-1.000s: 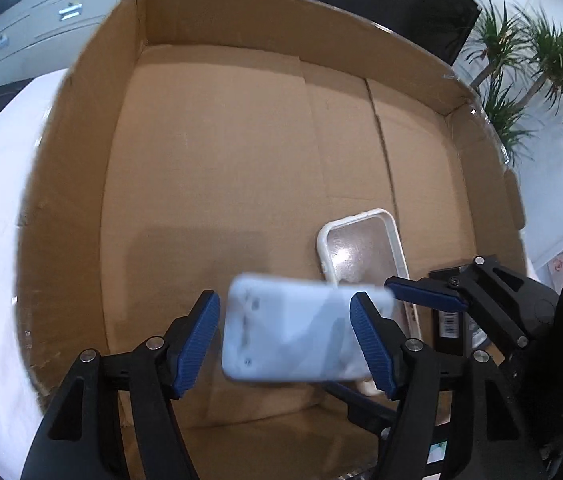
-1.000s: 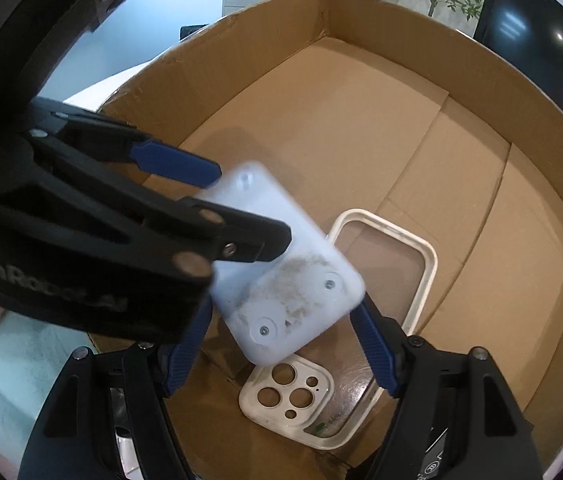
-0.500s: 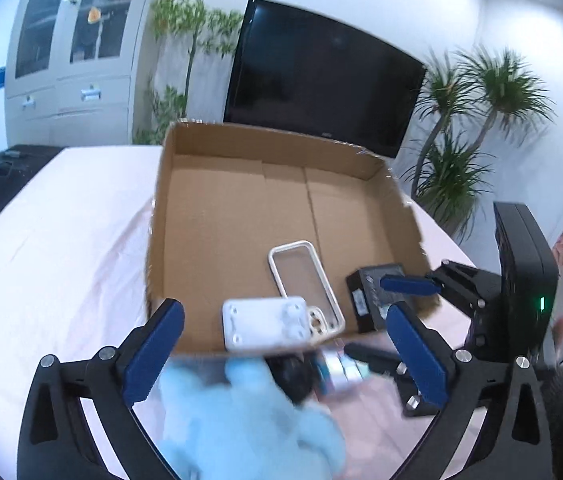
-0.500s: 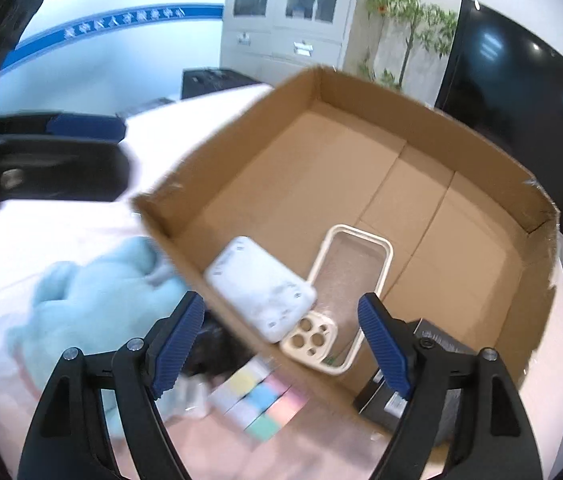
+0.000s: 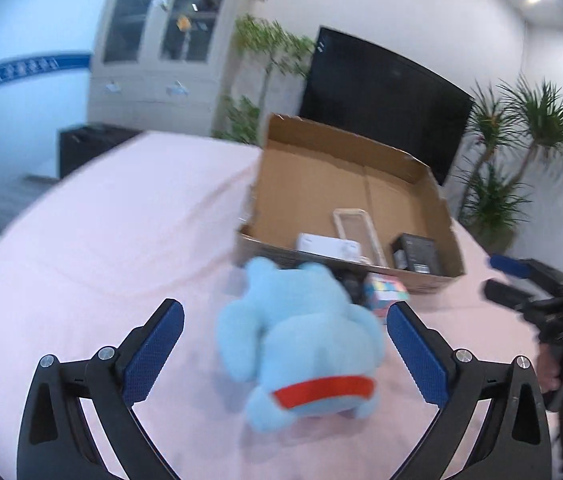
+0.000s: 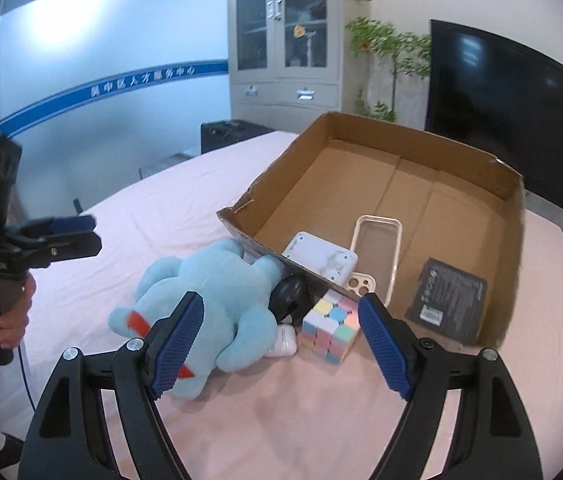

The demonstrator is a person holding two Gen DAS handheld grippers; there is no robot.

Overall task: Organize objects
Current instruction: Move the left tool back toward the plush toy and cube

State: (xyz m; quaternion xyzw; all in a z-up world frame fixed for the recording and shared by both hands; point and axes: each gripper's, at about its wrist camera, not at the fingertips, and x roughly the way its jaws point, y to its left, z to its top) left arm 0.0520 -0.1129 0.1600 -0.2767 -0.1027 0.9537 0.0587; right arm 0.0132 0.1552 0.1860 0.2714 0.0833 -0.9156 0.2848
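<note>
A cardboard box [image 6: 493, 184] [image 5: 257, 184] stands on the pink table. In it lie a white flat device [image 6: 319, 258] [image 5: 327, 245], a clear phone case [image 6: 377, 252] [image 5: 355, 228] and a black box [image 6: 447, 300] [image 5: 417, 254]. A blue plush toy [image 6: 209, 296] [image 5: 305, 340] lies in front of the box, beside a pastel cube [image 6: 331, 330] [image 5: 385, 292], a black object [image 6: 289, 294] and a white earbud case [image 6: 283, 344]. My left gripper [image 5: 285, 356] is open over the plush. My right gripper [image 6: 281, 344] is open above the cube and plush.
The pink cloth [image 6: 161, 216] covers the table. A black TV [image 6: 513, 112], a grey cabinet [image 6: 285, 52] and potted plants [image 5: 521, 152] stand behind. The left gripper also shows in the right wrist view [image 6: 65, 232], at the far left.
The white device has been let go into the box. Both grippers have pulled back out of the box and opened wide; they now hang above the plush and cube.
</note>
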